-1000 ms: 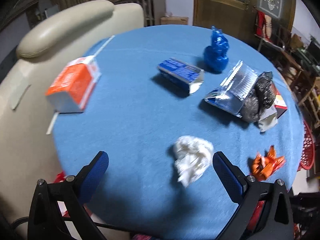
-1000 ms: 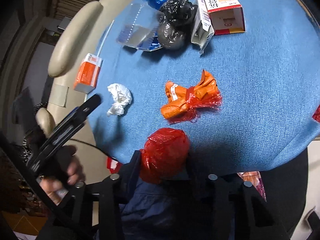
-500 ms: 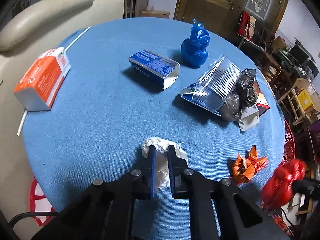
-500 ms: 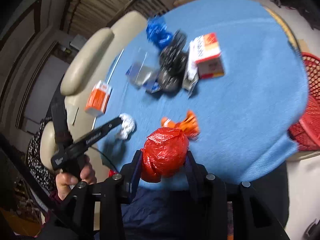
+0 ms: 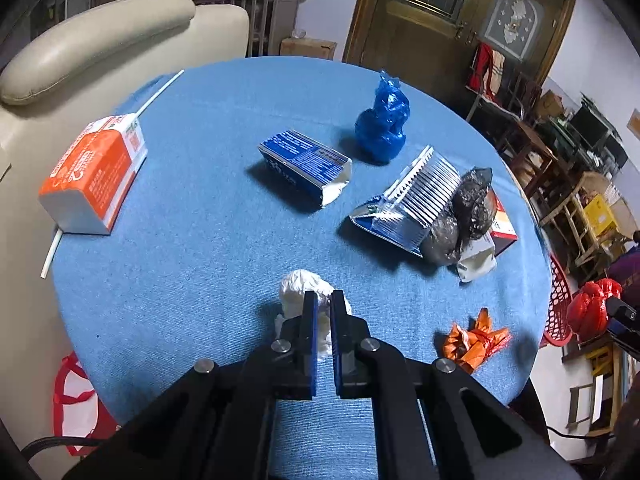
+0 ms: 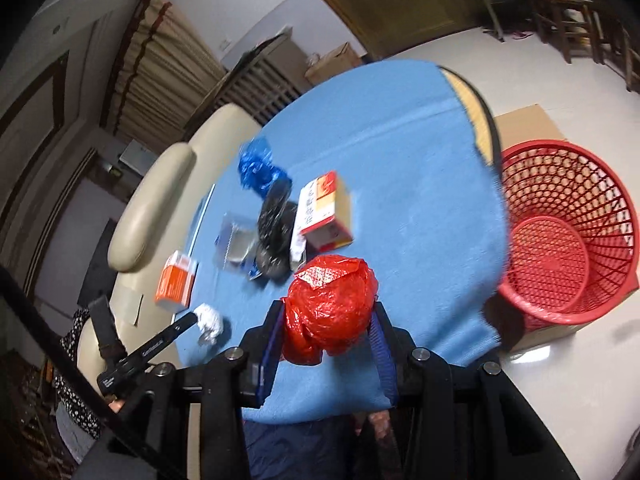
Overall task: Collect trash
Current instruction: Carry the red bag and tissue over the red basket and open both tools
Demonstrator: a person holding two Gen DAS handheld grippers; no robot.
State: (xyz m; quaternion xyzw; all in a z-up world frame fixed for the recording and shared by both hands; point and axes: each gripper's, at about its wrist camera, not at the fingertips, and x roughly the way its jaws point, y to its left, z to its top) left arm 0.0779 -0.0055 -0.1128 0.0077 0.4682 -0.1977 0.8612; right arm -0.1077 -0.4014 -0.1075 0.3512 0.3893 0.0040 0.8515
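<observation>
The left gripper (image 5: 324,300) is pinching the white paper wad (image 5: 298,286) with its 2 jaws pressed nearly together; the wad is sitting on the blue tablecloth (image 5: 208,240) near the table's front edge, with bare cloth lying open to its left. The wad is lumpy and is showing no clear long axis.

The right gripper (image 6: 328,320) is clamping the red plastic bag ball (image 6: 330,306) between its 2 blue pads, and the ball is hanging above the near rim of the table. To its right, beyond the table's edge, the red mesh basket (image 6: 568,240) is standing on the floor with its mouth opening upward, beside a cardboard box (image 6: 528,128); the floor around them is lying open.

Across the middle of the cloth, the blue carton (image 5: 306,166) is lying with its long axis running from upper left to lower right, torn end facing right. The orange carton (image 5: 94,174) is lying at the left edge, partly overhanging toward the cream sofa (image 5: 100,40). The blue bag (image 5: 384,124), the clear ribbed tray (image 5: 416,200), the black bag (image 5: 464,216) and the orange wrapper (image 5: 474,338) are crowding the right side.
</observation>
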